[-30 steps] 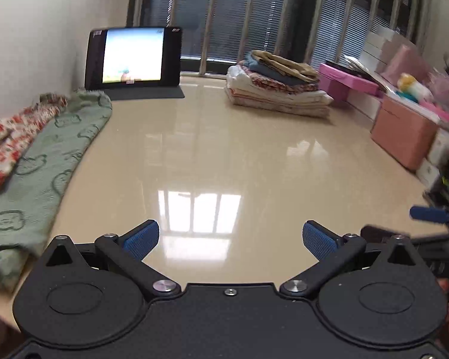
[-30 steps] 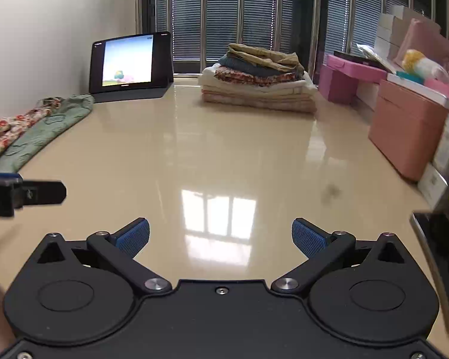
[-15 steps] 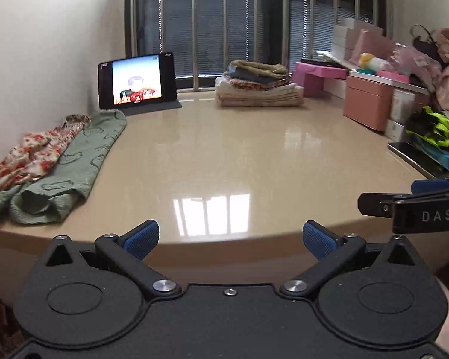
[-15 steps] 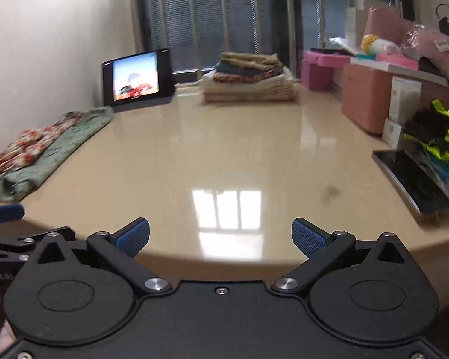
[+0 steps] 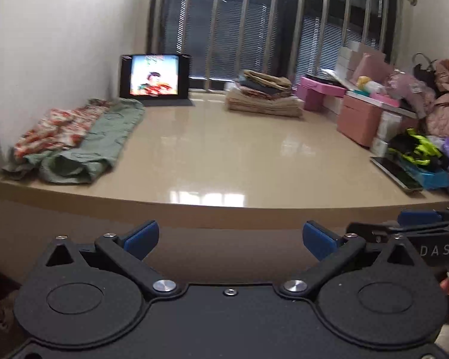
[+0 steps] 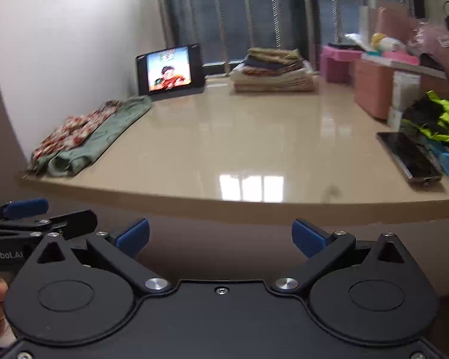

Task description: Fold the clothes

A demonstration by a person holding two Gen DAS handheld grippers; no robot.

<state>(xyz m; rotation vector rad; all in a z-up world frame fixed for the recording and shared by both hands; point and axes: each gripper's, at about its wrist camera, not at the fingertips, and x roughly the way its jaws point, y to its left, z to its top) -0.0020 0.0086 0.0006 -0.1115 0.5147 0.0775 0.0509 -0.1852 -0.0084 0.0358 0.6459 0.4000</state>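
Below the near edge of the table [image 5: 224, 161], both grippers hung off the tabletop, side by side; the left gripper [image 5: 230, 239] had its blue pads spread wide with nothing between them; the right gripper [image 6: 221, 236] stood equally wide and empty. At the far left of the table lay the unfolded clothes: a green garment [image 5: 95, 146] stretched along the left edge, touching a red floral garment [image 5: 57, 128] just to its left by the wall; both lay well apart from either gripper, up and to the left of the left one. Against the far edge, near the window bars, sat a stack of folded clothes [image 6: 274, 70], with a tablet [image 6: 170, 70] showing a cartoon to its left. On the right side lay a dark phone [image 6: 408, 155] near the table's near edge, beside a black and neon-yellow cloth [image 6: 440, 119]; pink boxes [image 5: 359, 119] stood farther back.
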